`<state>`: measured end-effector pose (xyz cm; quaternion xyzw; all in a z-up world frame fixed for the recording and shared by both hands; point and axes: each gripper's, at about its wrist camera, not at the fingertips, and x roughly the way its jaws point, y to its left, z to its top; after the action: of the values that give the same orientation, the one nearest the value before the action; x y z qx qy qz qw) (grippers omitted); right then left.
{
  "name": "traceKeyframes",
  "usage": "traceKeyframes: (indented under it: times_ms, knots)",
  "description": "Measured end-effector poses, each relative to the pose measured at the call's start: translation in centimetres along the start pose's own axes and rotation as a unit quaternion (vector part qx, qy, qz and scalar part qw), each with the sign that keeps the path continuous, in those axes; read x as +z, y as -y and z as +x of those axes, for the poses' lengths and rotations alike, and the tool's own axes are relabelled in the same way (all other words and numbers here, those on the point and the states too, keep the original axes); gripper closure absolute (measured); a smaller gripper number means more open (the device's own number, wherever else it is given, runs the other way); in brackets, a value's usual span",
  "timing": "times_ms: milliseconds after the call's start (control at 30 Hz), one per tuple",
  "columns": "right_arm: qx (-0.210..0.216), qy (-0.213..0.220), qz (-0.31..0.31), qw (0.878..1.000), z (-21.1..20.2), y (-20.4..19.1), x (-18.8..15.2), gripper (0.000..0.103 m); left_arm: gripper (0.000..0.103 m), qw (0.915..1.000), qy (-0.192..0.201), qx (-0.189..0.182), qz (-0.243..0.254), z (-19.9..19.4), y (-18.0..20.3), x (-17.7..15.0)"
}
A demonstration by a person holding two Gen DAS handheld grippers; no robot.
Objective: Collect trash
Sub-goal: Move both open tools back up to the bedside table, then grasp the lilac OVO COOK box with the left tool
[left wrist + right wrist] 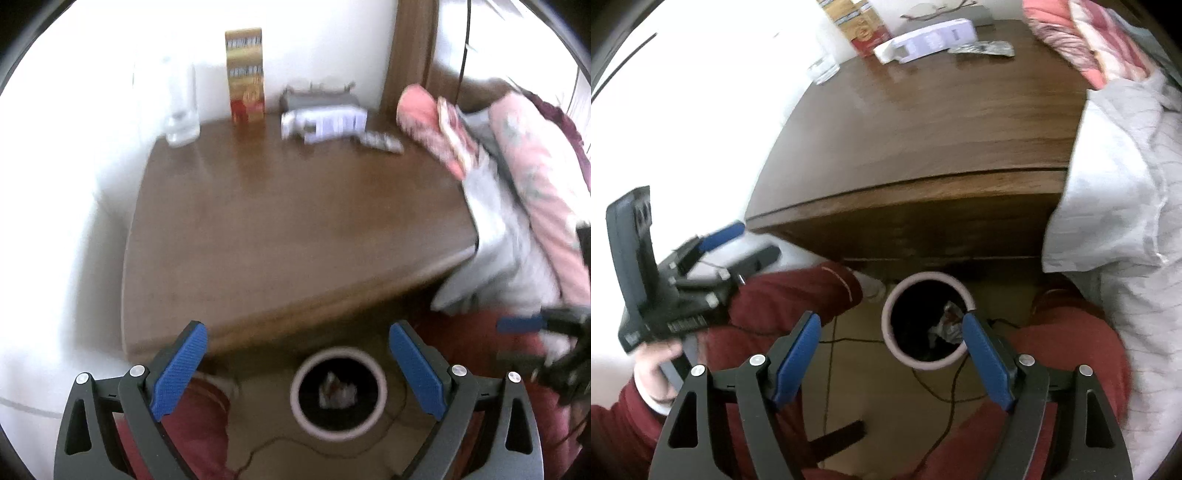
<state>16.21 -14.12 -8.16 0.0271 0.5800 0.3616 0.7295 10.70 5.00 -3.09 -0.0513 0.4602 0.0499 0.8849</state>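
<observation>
Evidently both tools hang above the waste bin (925, 321) because that is where trash goes: it stands on the floor just below the near edge of the tabletop (923, 122), and crumpled wrappers (947, 325) already lie inside. The right hand-held gripper (890, 358) has its jaws wide with nothing between them, and the left hand-held gripper (297, 369) is equally wide and empty. Probably more trash waits along the far edge of the tabletop: a flattened foil wrapper (984, 48) beside a white box (925, 40), near a gold carton (245, 75) and a drinking glass (181, 110).
</observation>
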Motion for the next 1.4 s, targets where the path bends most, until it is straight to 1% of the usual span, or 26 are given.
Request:
traceKeyframes:
  times_ms: [167,233,333,467,600,700,800,867,933,1033,1200,1233,1300,1333,1367,1400]
  knots:
    - [0.01,0.008,0.014,1.0,-0.7,1.1,0.5,0.024,0.004,0.9993,0.019,-0.025,0.022,0.8,0.8,6.4]
    - [0.012,0.014,0.012,1.0,-1.1,1.1,0.6,0.024,0.003,0.9987,0.025,-0.015,0.042,1.9,1.2,9.2]
    - [0.018,0.017,0.011,1.0,-2.0,1.8,0.9,0.024,0.003,0.9978,0.013,-0.009,0.064,4.3,1.8,12.9]
    - [0.02,0.015,0.007,1.0,-2.5,2.5,1.7,0.024,0.003,0.9951,0.015,0.002,0.097,7.4,2.7,16.9]
    - [0.027,0.014,0.012,0.999,-2.8,3.2,2.6,0.024,0.003,0.9936,-0.001,0.001,0.113,11.2,2.9,20.3]
    - [0.029,0.015,0.013,0.999,-2.8,3.5,3.4,0.024,0.003,0.9934,-0.015,0.008,0.114,13.9,2.7,21.9]
    - [0.033,0.015,0.016,0.999,-2.6,3.9,4.4,0.024,0.003,0.993,-0.024,0.0,0.116,15.8,2.8,22.9]
    - [0.037,0.014,0.015,0.999,-2.5,3.9,5.1,0.024,0.003,0.9908,-0.03,-0.003,0.132,17.2,3.1,23.3]
    - [0.034,0.013,0.013,0.999,-2.3,3.9,5.9,0.024,0.003,0.9868,-0.038,-0.004,0.157,18.4,3.7,23.5]
    - [0.029,0.015,0.015,0.999,-2.4,4.2,7.0,0.024,0.003,0.9818,-0.042,-0.003,0.185,19.7,4.5,23.8]
    - [0.021,0.018,0.011,1.0,-2.7,4.7,9.0,0.024,0.003,0.9776,-0.052,-0.011,0.204,21.6,5.2,24.4]
    - [0.021,0.019,0.01,1.0,-2.8,4.8,9.4,0.024,0.003,0.9773,-0.046,-0.02,0.206,21.7,5.3,24.6]
    - [0.019,0.021,0.007,1.0,-3.1,4.9,10.0,0.024,0.004,0.9767,-0.043,-0.022,0.209,22.0,5.4,24.9]
    - [0.017,0.021,0.005,1.0,-3.1,4.9,10.4,0.024,0.009,0.9763,-0.042,-0.024,0.211,22.0,5.4,25.0]
    - [0.013,0.02,0.004,1.0,-3.0,5.1,10.8,0.024,0.014,0.9759,-0.038,-0.035,0.212,21.9,5.4,24.9]
    - [0.01,0.02,0.002,1.0,-3.1,5.2,11.2,0.024,0.029,0.9753,-0.035,-0.05,0.212,21.6,5.4,24.9]
